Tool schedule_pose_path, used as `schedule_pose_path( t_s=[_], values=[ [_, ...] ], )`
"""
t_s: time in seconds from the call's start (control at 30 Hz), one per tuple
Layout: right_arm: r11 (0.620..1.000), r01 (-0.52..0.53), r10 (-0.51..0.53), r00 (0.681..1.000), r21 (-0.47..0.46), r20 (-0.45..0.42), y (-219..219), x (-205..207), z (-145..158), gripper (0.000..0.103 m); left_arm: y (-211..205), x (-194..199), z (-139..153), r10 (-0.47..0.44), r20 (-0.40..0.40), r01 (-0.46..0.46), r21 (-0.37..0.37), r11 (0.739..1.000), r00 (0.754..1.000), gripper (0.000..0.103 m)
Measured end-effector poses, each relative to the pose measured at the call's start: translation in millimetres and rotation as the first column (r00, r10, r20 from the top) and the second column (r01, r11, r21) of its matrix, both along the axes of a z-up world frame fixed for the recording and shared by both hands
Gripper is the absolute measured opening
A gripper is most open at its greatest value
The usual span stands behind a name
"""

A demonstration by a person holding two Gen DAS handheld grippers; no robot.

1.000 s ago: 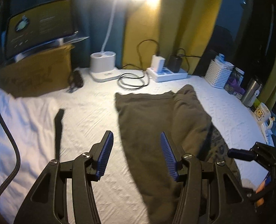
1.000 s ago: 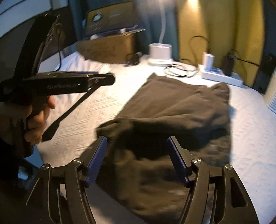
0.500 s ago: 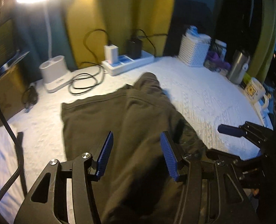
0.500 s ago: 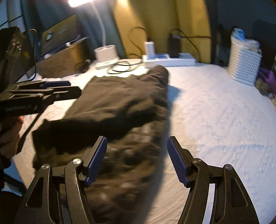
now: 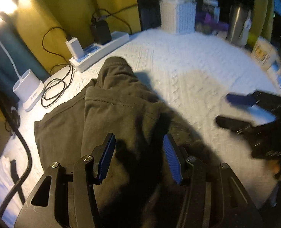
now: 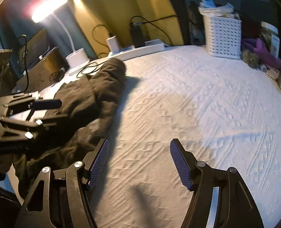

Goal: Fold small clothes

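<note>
Left tool [image 5: 138, 157] open above dark olive garment [image 5: 106, 117], white textured cover [image 5: 188, 72]; power strip [image 5: 100, 50] behind

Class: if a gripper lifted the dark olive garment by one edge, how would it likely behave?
The dark olive garment would probably droop, since it already lies in soft folds and creases. It looks like thick, seamed knit, so likely grippy rather than slippery. Pushed, it would probably bunch on the textured white bedspread.

Dim room lit by one glaring desk lamp [image 6: 49, 7]; long dark shadows cross the bedspread [image 6: 197, 104]; edges bend, with motion blur.
</note>
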State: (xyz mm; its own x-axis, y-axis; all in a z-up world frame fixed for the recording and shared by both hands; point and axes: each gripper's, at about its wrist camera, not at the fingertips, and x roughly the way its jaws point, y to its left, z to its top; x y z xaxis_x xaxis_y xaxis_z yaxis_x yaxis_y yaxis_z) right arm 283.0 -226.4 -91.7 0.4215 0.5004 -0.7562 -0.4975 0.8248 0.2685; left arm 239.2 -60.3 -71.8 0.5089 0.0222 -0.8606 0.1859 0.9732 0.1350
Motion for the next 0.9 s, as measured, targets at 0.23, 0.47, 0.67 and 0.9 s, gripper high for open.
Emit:
schedule_pose_path(
  t_s=[0.23, 0.47, 0.67, 0.9],
  values=[
    [1.0, 0.016, -0.016, 1.0, 0.016, -0.021, -8.2, 8.8, -6.6, 0.069, 11.3, 4.2, -13.5, -0.006, 0.011, 0.005, 0.065, 0.998, 1.0, 0.051],
    [1.0, -0.008, 0.007, 1.0, -0.012, -0.022, 6.5, 11.4, -9.0, 0.069, 48.5, -0.7, 6.4, 0.073, 0.098, -0.072, -0.014, 0.997, 0.992, 0.007],
    [0.999, -0.02, 0.02, 1.0, -0.044, -0.006, 28.7, 17.0, -0.6, 0.069, 108.1, -4.3, 19.3, 0.2, 0.159, -0.181, -0.127, 0.975, 0.967, 0.004],
    [0.997, -0.046, 0.047, 0.999, -0.069, 0.02, 65.6, 25.0, 13.6, 0.069, 171.6, -10.2, 4.4, 0.32, 0.167, -0.285, -0.205, 0.936, 0.932, 0.004]
  ],
)
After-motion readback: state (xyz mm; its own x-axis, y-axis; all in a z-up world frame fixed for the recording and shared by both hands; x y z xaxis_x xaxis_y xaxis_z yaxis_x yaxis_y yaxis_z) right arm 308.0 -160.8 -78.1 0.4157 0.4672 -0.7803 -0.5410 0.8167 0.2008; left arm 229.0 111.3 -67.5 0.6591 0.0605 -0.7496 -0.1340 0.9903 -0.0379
